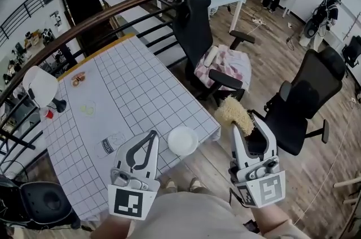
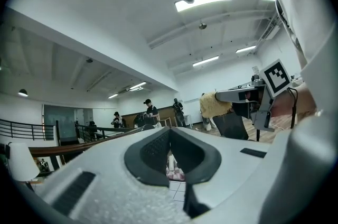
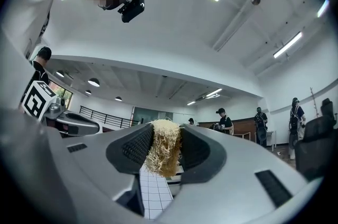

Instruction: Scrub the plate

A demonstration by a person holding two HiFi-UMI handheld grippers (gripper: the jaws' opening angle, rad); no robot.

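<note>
A small white plate [image 1: 182,140] lies on the grid-patterned table [image 1: 124,97], near its front right corner. My left gripper [image 1: 153,135] hovers just left of the plate, its jaws together with nothing between them; in the left gripper view [image 2: 170,153] the pads meet and hold nothing. To the right of the table, over the floor, my right gripper [image 1: 239,126] is shut on a straw-coloured loofah scrubber [image 1: 233,114]. That scrubber [image 3: 163,153] fills the space between the pads in the right gripper view, and it shows again [image 2: 213,105] in the left gripper view.
A black office chair with pink cloth on it [image 1: 214,57] stands past the table's right edge, and another black chair [image 1: 304,100] is right of my right gripper. A white lamp [image 1: 39,85], a snack [image 1: 78,79] and a label [image 1: 108,145] are on the table. A railing [image 1: 113,9] runs behind.
</note>
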